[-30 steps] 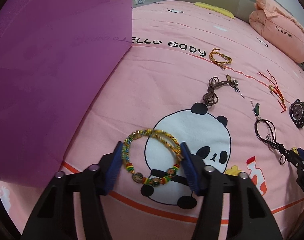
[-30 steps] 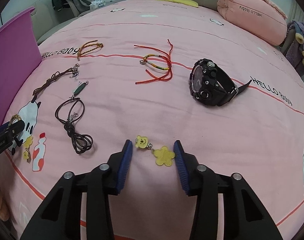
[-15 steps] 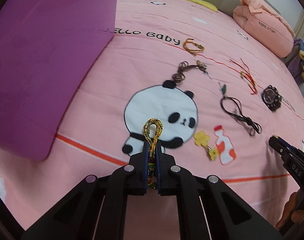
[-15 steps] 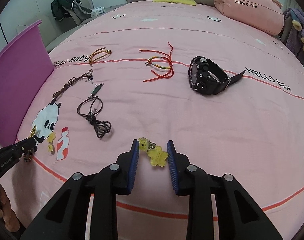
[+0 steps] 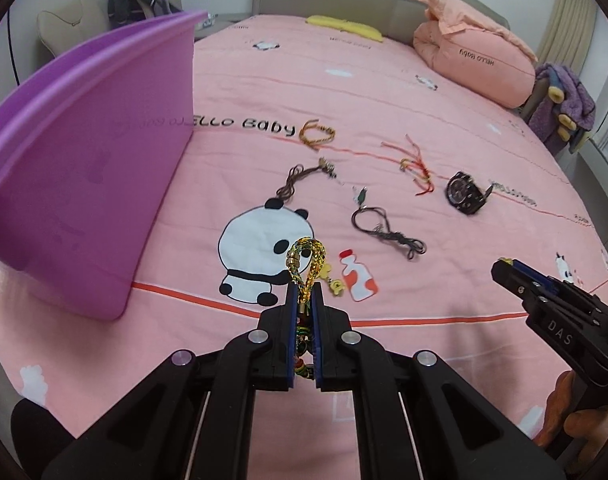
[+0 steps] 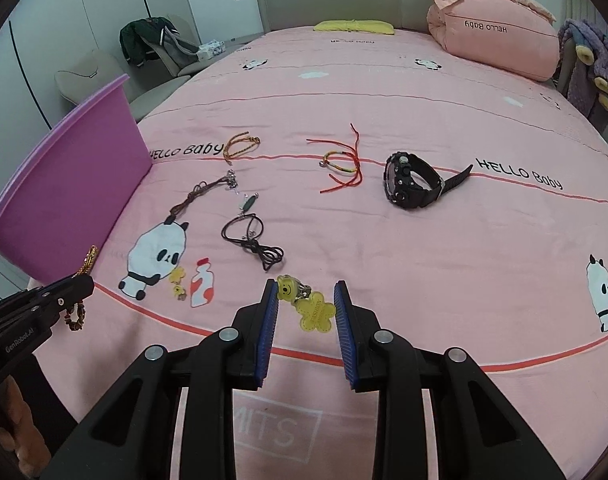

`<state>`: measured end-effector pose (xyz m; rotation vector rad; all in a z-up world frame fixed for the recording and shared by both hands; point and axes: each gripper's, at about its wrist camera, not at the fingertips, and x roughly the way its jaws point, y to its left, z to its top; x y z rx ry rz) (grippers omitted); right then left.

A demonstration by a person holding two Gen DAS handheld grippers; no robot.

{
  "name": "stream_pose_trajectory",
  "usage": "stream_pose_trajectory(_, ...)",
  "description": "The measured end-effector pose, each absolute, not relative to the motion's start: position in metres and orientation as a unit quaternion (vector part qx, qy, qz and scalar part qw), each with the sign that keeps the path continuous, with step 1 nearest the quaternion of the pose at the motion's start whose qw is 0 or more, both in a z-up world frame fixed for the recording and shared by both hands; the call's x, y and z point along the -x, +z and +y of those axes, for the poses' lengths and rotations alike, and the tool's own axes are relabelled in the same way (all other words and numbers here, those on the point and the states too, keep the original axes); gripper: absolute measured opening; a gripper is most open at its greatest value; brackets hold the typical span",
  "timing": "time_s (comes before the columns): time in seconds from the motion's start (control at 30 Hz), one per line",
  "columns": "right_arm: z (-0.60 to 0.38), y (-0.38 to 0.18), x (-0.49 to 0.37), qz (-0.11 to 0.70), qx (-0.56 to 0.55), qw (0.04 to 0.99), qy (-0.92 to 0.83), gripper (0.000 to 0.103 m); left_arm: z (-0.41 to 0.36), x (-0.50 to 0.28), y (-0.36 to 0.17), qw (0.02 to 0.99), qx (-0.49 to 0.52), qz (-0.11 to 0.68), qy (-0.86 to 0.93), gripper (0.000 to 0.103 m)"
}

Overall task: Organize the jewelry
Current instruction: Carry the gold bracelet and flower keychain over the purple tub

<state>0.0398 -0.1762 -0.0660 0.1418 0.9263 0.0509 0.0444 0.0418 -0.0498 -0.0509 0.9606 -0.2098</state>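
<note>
My left gripper (image 5: 304, 300) is shut on a gold braided beaded bracelet (image 5: 307, 260) and holds it above the pink bedsheet; it also shows in the right wrist view (image 6: 88, 259). A purple bin (image 5: 84, 184) stands to its left. My right gripper (image 6: 305, 300) grips a yellow bear-and-flower charm (image 6: 313, 310) between its pads, lifted off the sheet. On the bed lie a black watch (image 6: 413, 182), a red cord bracelet (image 6: 341, 164), a brown braided bracelet (image 6: 240, 146), a brown cord necklace (image 6: 208, 192) and a black cord necklace (image 6: 252, 236).
A folded pink quilt (image 6: 499, 40) and a yellow pillow (image 6: 353, 26) lie at the bed's head. A chair with a dark jacket (image 6: 152, 40) stands left of the bed. The purple bin (image 6: 72, 184) sits at the bed's left edge.
My left gripper closed on the gold bracelet and lifted it off the panda print. My right gripper narrowed around the yellow charm and raised it off the sheet. Both views pulled back.
</note>
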Motion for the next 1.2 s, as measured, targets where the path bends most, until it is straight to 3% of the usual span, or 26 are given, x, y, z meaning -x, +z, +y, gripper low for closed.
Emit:
stream_pose_trajectory(0.4,-0.118,0.019,-0.037,0.377,-0.061,0.920,0.085,0.028,0.076,-0.032,0.033,0.911,0.045,0.394,-0.110,0.007)
stream_pose_trajectory(0.7,-0.043,0.069,-0.068,0.342,-0.041,0.927,0.149,0.028,0.143,-0.049,0.076,0.930,0.064,0.356,-0.062,0.007)
stream_pose_trajectory(0.93,0.033,0.084,-0.094,0.335,-0.021,0.918,0.212,0.028,0.212,-0.057,0.084,0.935,0.076,0.347,0.002,0.007)
stream_pose_trajectory(1.2,0.108,0.072,-0.127,0.365,-0.002,0.894,0.259,0.028,0.267,-0.070,0.058,0.919,0.092,0.377,0.068,0.007)
